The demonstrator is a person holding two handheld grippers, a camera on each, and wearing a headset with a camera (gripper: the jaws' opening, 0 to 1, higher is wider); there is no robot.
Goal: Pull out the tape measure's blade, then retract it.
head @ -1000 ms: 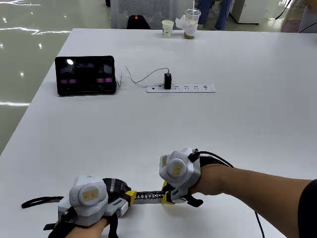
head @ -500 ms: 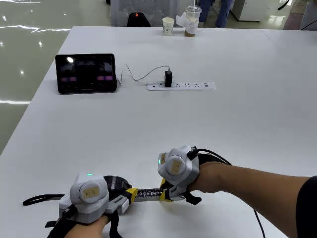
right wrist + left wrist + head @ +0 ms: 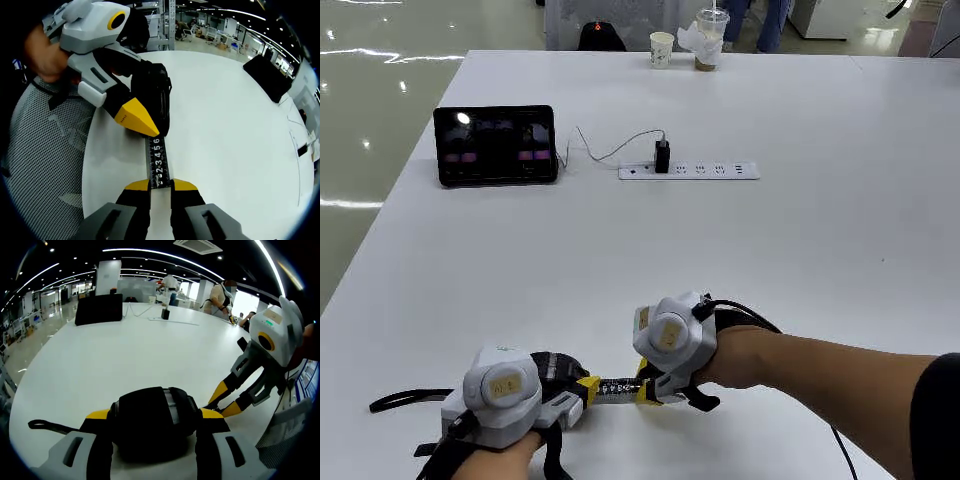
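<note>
Between the two grippers a short run of blade [image 3: 157, 159] is out, numbers up to 6 readable, lying flat on the white table [image 3: 790, 250]. Left gripper [image 3: 572, 390] is clamped on the black tape measure case [image 3: 554, 369], yellow tips pressed on both sides of it; left gripper view has the case [image 3: 152, 426] sitting right between its jaws. Black strap [image 3: 404, 400] trails off the case on the side away from the right gripper. Right gripper [image 3: 645, 391] sits just beside the left, jaws nearly closed, pinching the blade end [image 3: 160, 181]. Both grippers low, at table level, close to the near edge. Well ahead of both: dark tablet [image 3: 495, 145] ahead of the left gripper, power strip [image 3: 688, 171] with a black plug [image 3: 662, 157] and thin cable. Two cups [image 3: 661, 49] at the far edge.
</note>
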